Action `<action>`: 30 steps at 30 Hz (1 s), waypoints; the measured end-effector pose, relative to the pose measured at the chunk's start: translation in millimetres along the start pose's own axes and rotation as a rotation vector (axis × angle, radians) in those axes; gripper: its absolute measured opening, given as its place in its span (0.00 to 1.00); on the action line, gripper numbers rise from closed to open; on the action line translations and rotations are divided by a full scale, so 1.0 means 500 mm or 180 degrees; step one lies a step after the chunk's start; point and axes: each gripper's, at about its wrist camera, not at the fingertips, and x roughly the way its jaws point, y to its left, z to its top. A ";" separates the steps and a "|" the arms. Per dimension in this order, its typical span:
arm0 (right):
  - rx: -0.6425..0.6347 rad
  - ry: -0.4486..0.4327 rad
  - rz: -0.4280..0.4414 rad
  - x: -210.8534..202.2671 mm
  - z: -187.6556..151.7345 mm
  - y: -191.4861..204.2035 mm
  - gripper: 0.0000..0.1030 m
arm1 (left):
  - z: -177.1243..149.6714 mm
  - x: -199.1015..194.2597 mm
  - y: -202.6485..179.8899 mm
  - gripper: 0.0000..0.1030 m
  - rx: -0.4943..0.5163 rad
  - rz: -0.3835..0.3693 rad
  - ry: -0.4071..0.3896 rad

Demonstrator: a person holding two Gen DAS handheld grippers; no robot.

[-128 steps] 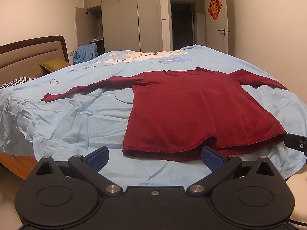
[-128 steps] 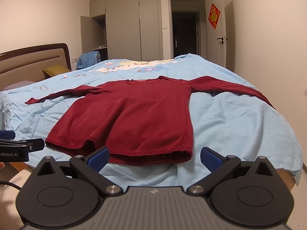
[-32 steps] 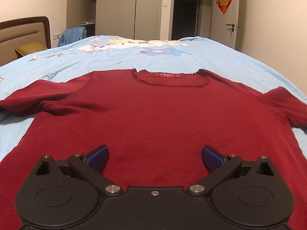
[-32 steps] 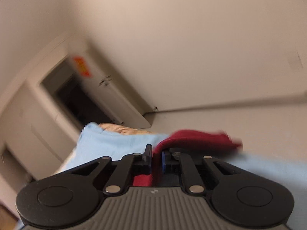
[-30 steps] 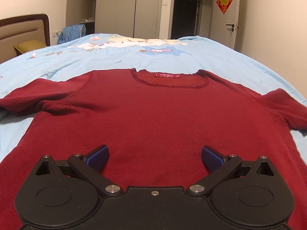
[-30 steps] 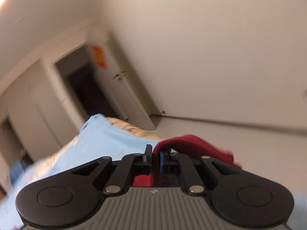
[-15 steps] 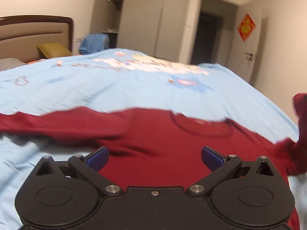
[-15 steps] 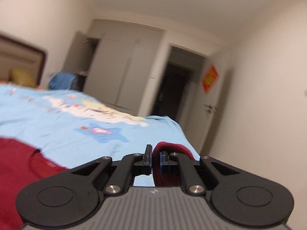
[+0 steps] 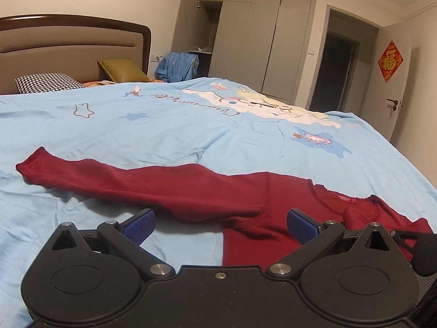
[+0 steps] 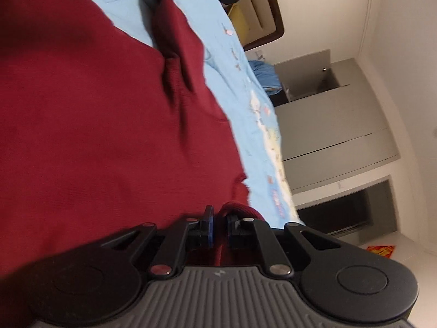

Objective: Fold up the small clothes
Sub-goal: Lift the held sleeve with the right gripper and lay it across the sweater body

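Maroon sweater sleeve pinched by right hand-held gripper (rolled sideways); left hand-held gripper wide.

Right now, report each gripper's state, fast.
Left gripper: open, holding nothing, hovering over the red sweater.
Right gripper: shut on the sweater's folded sleeve.

sweater: flat on bed cover, near edge
left sleeve: stretched out leftward on cover
left gripper: above armpit area, over sleeve base
right gripper: at sweater's right, fabric between fingers
pillows: far left, before headboard
wardrobe: behind bed
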 end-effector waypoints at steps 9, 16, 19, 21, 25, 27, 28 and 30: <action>0.1306 -0.0048 0.0568 -0.034 -0.012 -0.123 0.70 | -0.016 0.010 0.006 0.99 -0.0047 0.0024 0.0095; 0.2752 -0.0084 0.1245 -0.067 -0.043 -0.208 0.79 | -0.009 -0.006 0.034 0.99 -0.0110 0.0092 0.0036; 0.3625 -0.0022 0.1515 -0.080 -0.091 -0.229 0.81 | -0.009 -0.011 0.053 0.99 -0.0183 0.0119 0.0031; 0.4232 0.0025 0.1591 -0.090 -0.136 -0.233 0.81 | -0.012 -0.011 0.063 0.99 -0.0211 0.0138 0.0048; 0.5029 0.0082 0.1355 -0.079 -0.201 -0.253 0.65 | -0.020 -0.014 0.078 0.99 -0.0238 0.0162 0.0087; 0.5060 0.0189 0.1125 -0.068 -0.204 -0.266 0.41 | -0.023 -0.016 0.084 0.99 -0.0238 0.0162 0.0098; 0.5039 0.0219 0.1038 -0.062 -0.203 -0.270 0.35 | -0.025 -0.018 0.086 0.99 -0.0238 0.0170 0.0100; 0.4869 0.0182 0.0876 -0.046 -0.182 -0.275 0.28 | -0.026 -0.020 0.092 0.99 -0.0250 0.0188 0.0105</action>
